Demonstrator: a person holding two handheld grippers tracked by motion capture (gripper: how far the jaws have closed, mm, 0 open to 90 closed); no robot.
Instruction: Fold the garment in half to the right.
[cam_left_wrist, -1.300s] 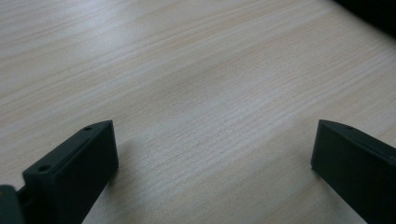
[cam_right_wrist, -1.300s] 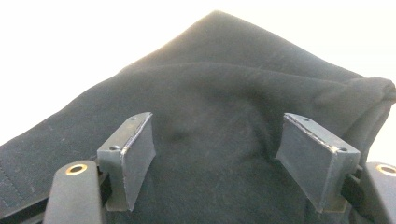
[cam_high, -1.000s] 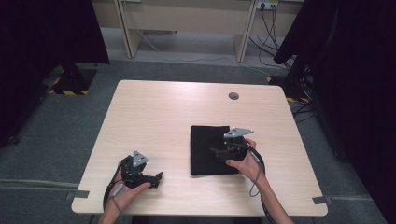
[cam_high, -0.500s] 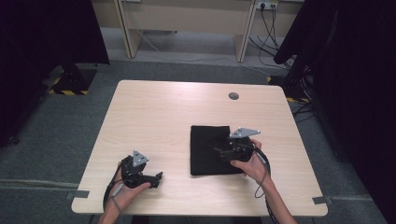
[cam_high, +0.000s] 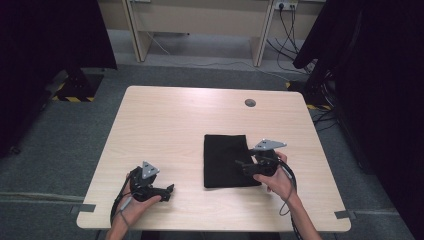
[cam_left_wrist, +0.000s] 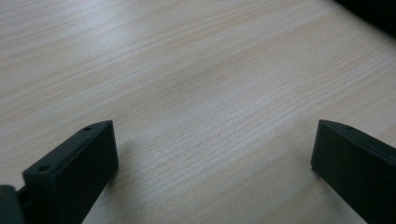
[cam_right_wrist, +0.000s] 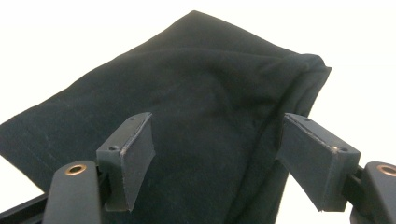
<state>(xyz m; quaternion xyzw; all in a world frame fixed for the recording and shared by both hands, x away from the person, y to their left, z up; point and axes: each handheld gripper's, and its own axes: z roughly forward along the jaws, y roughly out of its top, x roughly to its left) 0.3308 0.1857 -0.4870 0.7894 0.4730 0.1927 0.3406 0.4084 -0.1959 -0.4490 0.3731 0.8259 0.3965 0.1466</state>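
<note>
The right gripper (cam_high: 245, 166) is sitting at the lower right of the high view, over the right edge of the black cloth (cam_high: 226, 160). Compared with one second ago, it is lying slightly lower in the frame and farther toward the cloth's right border, with its grey plate (cam_high: 269, 145) tilted. In the right gripper view its jaws are standing apart and released, and the folded cloth (cam_right_wrist: 187, 116) is lying between and beyond them, its layered edge running past the right-hand jaw. Judgement: the gripper is lining up on that folded edge, and no grasp is made yet.

The left gripper (cam_high: 167, 191) is resting at the lower left of the high view, unmoved across the three moments. Its jaws are spread wide over the bare table (cam_left_wrist: 196, 93), holding nothing, and it is sitting well apart from the cloth.

The cloth is lying flat as a dark rectangle right of centre on the table (cam_high: 165, 125). A round cable port (cam_high: 250, 103) is sitting in the tabletop above the cloth in the frame, well apart from it. Desk legs (cam_high: 261, 42) and loose cables (cam_high: 292, 22) are standing on the floor at the upper part of the frame. Nothing on the tabletop is obstructing either gripper; the cable trailing from the right gripper is looping near the cloth's lower right corner.
</note>
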